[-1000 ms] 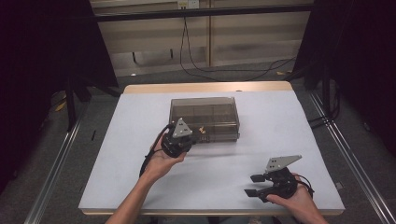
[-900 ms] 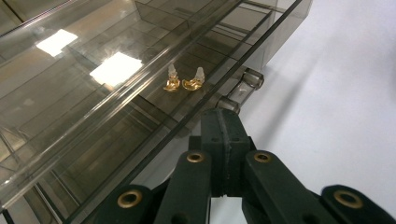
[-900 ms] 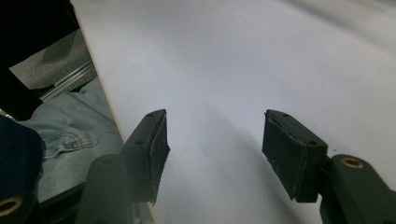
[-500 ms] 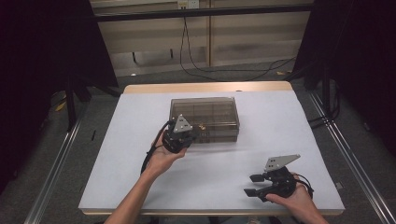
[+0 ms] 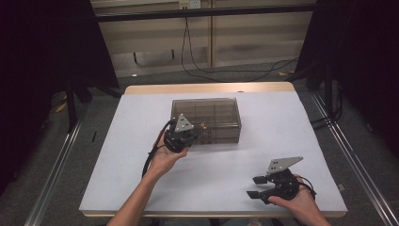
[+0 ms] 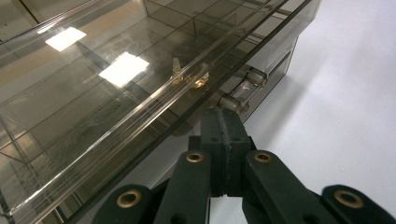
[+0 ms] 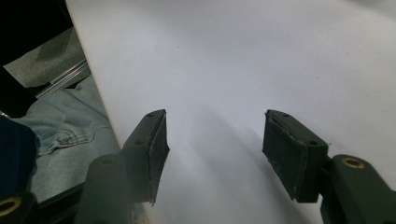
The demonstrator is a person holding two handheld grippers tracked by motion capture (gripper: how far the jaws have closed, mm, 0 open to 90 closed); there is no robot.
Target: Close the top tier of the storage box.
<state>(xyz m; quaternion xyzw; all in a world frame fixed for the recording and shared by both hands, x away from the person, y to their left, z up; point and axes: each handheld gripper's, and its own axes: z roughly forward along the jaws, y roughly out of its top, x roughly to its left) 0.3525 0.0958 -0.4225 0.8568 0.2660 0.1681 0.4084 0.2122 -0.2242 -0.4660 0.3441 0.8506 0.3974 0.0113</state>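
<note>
— Did anything shift around the smoked plastic organizer box (image 5: 207, 118) in that last second?

— Very little. We had nudged the left gripper (image 5: 190, 136) slightly closer along the box's near front edge; its jaws were pressed together, tips right at the clear latch (image 6: 239, 93) on the front wall. We couldn't tell whether they touched it.

— And the box itself?

— It sat where it had been, lid down, at the middle of the white table (image 5: 282, 122).

— The right gripper (image 5: 256, 187)?

— We kept it resting well apart from the box, near the table's front edge, jaws spread with nothing between them. We judged that opening the latch came next.
</note>
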